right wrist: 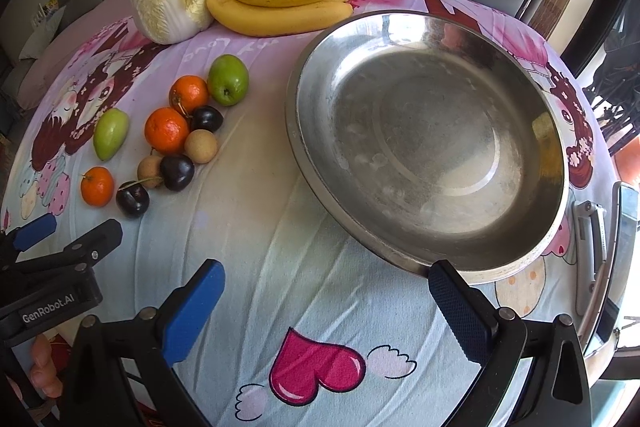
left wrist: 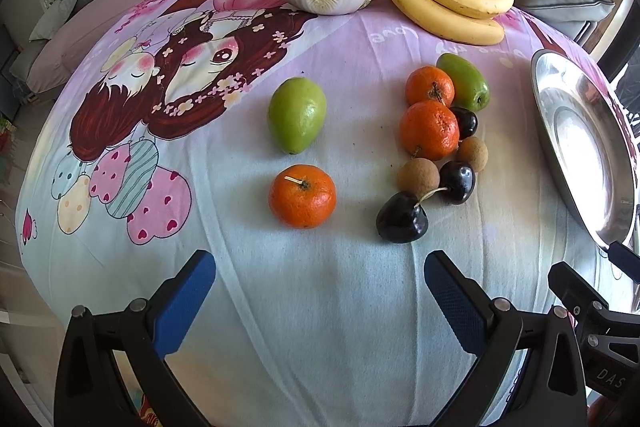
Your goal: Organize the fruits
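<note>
Both grippers, left (left wrist: 318,281) and right (right wrist: 326,293), gape apart over the cloth (right wrist: 280,235). Beside them the metal bowl (right wrist: 516,247) holds nothing; oranges (left wrist: 302,195), cherries (left wrist: 402,218) lie left of the bowl.

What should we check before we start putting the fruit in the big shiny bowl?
1. Left gripper open with nothing in it: ok.
2. Right gripper open with nothing in it: ok.
3. Bowl has no fruit in it and sits flat on the cloth: ok.
4. Nearest orange lies apart from other fruit, easy to grab: ok.
5. Two dark cherries joined by stems and touching a small brown fruit: not ok, may drag neighbours.
6. Fruit firm or soft: cannot tell.
</note>
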The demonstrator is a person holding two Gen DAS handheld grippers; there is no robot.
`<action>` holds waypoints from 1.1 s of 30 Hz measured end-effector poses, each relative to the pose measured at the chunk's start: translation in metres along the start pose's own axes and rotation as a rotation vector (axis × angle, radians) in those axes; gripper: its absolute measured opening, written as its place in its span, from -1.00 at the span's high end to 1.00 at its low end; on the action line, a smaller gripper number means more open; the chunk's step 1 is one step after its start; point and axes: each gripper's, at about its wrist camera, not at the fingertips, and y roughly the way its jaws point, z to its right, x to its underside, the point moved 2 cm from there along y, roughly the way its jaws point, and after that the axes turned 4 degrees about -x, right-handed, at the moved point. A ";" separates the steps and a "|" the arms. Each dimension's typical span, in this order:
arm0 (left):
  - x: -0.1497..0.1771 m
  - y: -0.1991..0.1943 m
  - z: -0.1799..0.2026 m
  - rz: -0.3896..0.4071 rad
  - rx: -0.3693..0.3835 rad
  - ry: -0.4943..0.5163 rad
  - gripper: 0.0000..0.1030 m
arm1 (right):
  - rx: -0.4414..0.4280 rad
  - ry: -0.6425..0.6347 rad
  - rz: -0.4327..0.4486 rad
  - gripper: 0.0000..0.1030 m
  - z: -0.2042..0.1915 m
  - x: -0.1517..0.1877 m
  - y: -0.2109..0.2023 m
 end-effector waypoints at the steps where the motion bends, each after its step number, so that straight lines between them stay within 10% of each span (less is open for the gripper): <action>1: 0.000 0.000 0.000 0.000 0.000 0.000 -1.00 | 0.000 0.000 0.000 -1.00 0.000 0.000 0.000; 33: -0.001 0.002 -0.002 -0.012 0.018 0.001 -1.00 | 0.025 -0.013 -0.009 -1.00 -0.002 0.001 0.002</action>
